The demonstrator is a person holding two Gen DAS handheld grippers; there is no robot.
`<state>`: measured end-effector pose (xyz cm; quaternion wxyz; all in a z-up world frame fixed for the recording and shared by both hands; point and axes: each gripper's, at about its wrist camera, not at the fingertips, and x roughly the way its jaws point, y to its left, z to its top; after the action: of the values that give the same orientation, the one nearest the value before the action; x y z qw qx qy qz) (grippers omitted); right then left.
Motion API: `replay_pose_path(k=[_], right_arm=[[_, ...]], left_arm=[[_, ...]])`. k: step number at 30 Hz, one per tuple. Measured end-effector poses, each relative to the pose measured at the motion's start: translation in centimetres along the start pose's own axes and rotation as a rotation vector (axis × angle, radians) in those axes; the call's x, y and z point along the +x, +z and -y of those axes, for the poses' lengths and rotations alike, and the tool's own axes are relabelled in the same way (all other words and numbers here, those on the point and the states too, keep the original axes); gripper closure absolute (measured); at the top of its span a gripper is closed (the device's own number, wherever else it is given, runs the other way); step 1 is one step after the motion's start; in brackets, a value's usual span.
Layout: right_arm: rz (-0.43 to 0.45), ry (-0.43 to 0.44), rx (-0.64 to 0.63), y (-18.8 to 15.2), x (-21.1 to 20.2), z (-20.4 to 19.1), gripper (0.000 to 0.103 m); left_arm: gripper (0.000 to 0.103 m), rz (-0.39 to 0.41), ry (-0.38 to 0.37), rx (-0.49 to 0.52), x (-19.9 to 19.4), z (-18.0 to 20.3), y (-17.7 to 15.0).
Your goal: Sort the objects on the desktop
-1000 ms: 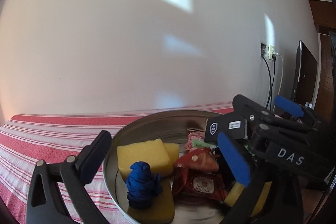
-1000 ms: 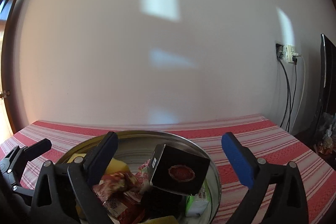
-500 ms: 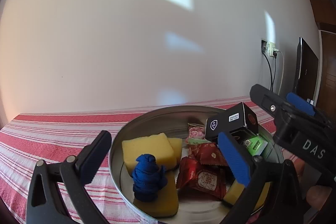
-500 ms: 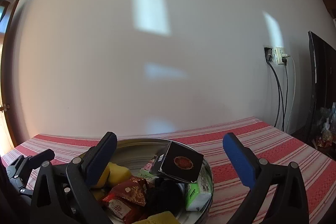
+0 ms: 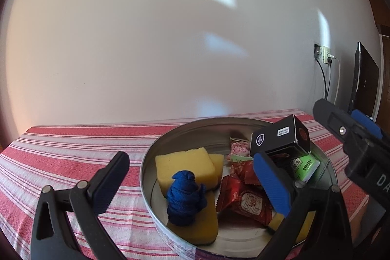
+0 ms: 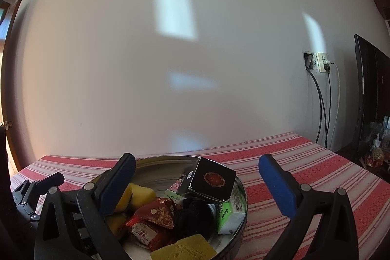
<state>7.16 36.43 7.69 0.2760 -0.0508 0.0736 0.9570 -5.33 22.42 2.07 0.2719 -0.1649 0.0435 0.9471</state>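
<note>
A round metal tin (image 5: 156, 157) (image 6: 241, 206) sits on the striped cloth. It holds yellow sponges (image 5: 185, 165), a blue cloth knot (image 5: 185, 196), red snack packets (image 5: 246, 201) (image 6: 156, 213), a green packet (image 5: 304, 165) (image 6: 229, 211), a black bundle (image 6: 195, 213) and a black box (image 5: 280, 138) (image 6: 212, 179) lying tilted on top. My left gripper (image 5: 192, 182) is open and empty over the tin's near side. My right gripper (image 6: 197, 184) is open and empty, held back from the tin, with the box between its fingers in the view.
A red and white striped tablecloth (image 5: 73, 150) (image 6: 304, 162) covers the table, which ends at a plain wall. A wall socket with cables (image 6: 319, 65) and a dark screen (image 6: 370, 89) are at the right. The right gripper's body (image 5: 353, 138) shows at the left view's right edge.
My right gripper has drawn back up and to the right, away from the tin, leaving the black box lying in it. My left gripper has pulled back slightly, staying open.
</note>
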Motion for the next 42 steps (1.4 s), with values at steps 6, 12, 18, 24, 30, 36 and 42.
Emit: replay_pose_path(k=[6,12,18,24,30,36,42], right_arm=[[-0.011,-0.021,0.037,-0.6,-1.5,0.0,0.0],[0.032,-0.049,0.001,-0.9,-2.7,-0.6,0.001],[0.113,-0.062,-0.04,-0.8,-4.3,-1.3,0.0],[0.173,-0.084,-0.071,-0.9,-5.6,-1.9,0.0],[0.163,-0.103,-0.058,-0.9,-5.2,-1.6,0.0],[0.189,-0.098,-0.073,-0.9,-5.7,-1.8,0.0],[0.193,-0.096,-0.065,-0.8,-5.9,-1.7,0.0]], left_arm=[[0.0,-0.008,0.019,-0.018,0.0,-0.2,-0.1],[0.0,0.019,0.059,-0.02,-0.9,-0.3,-0.3],[0.0,0.065,0.097,-0.014,-1.9,-0.2,-0.3],[0.0,0.073,0.119,0.006,-2.1,0.2,-0.3],[0.0,0.097,0.131,0.024,-2.9,0.6,-0.3],[0.0,0.102,0.136,0.015,-3.0,0.4,-0.3],[0.0,0.102,0.102,0.024,-3.2,0.7,-0.5]])
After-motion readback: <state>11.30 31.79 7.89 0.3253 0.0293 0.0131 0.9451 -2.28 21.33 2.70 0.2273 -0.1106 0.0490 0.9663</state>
